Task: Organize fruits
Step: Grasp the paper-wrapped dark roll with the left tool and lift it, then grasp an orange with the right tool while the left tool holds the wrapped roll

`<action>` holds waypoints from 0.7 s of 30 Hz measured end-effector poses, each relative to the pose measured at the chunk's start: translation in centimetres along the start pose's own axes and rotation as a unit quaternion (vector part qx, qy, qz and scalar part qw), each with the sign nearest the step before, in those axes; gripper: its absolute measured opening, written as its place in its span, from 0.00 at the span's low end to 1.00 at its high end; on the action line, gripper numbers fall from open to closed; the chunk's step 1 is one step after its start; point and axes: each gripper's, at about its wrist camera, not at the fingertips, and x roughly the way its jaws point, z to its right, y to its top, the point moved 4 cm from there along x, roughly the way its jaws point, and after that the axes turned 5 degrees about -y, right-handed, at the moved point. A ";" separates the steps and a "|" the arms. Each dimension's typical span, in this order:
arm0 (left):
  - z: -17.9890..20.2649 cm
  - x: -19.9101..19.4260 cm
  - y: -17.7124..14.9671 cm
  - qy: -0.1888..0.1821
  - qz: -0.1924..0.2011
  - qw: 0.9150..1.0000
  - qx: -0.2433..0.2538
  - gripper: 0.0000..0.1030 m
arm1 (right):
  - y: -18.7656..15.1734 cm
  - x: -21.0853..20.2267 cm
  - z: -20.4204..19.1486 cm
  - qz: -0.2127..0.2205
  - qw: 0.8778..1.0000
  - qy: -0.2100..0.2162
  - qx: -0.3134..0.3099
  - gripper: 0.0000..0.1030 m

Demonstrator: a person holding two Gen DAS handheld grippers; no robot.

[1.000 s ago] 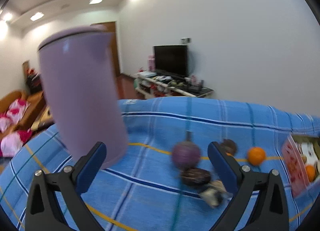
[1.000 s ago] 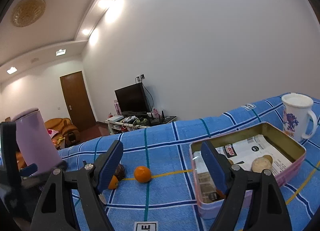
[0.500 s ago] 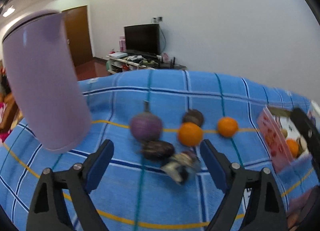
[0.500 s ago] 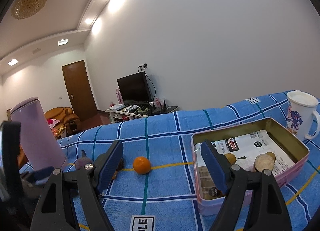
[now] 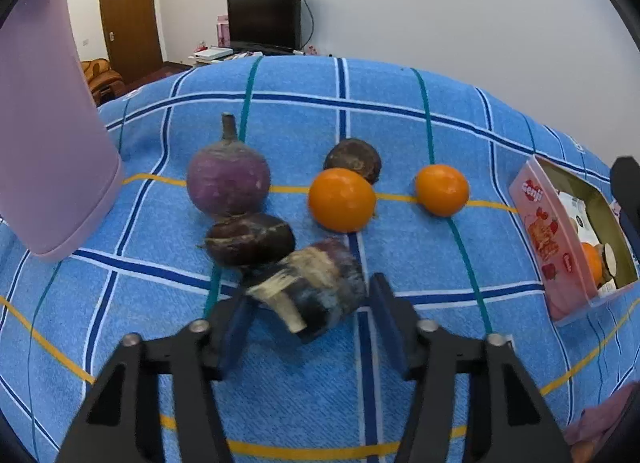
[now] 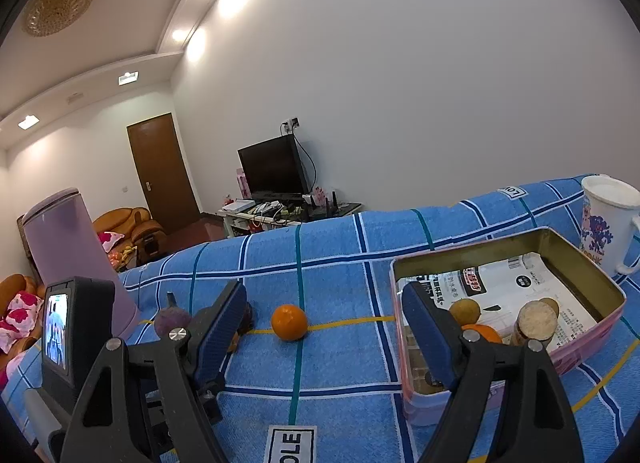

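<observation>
Left tool: jaws closing around the mottled dark fruit; pads flanking it, not yet pressing.
Right tool: released, jaws wide, nothing between; hovering level above the table beside the pink tin.
Target fruit: lying on the blue checked cloth, touching the dark brown fruit behind it; purple round fruit farther back.
Other fruit: two oranges near the yellow stripe; some pieces already in the tin.
Risk: uneven, tapered shape likely to squirt out or roll if pinched off-centre.
Risk: left pad close to the brown neighbour, liable to nudge it.
Pose: left tool pitched steeply down over the fruit.
</observation>
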 end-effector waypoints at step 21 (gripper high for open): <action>-5.7 -8.2 4.0 0.036 0.191 0.981 -0.021 0.51 | -1.1 3.1 -2.1 -0.088 0.994 0.015 -0.056 0.49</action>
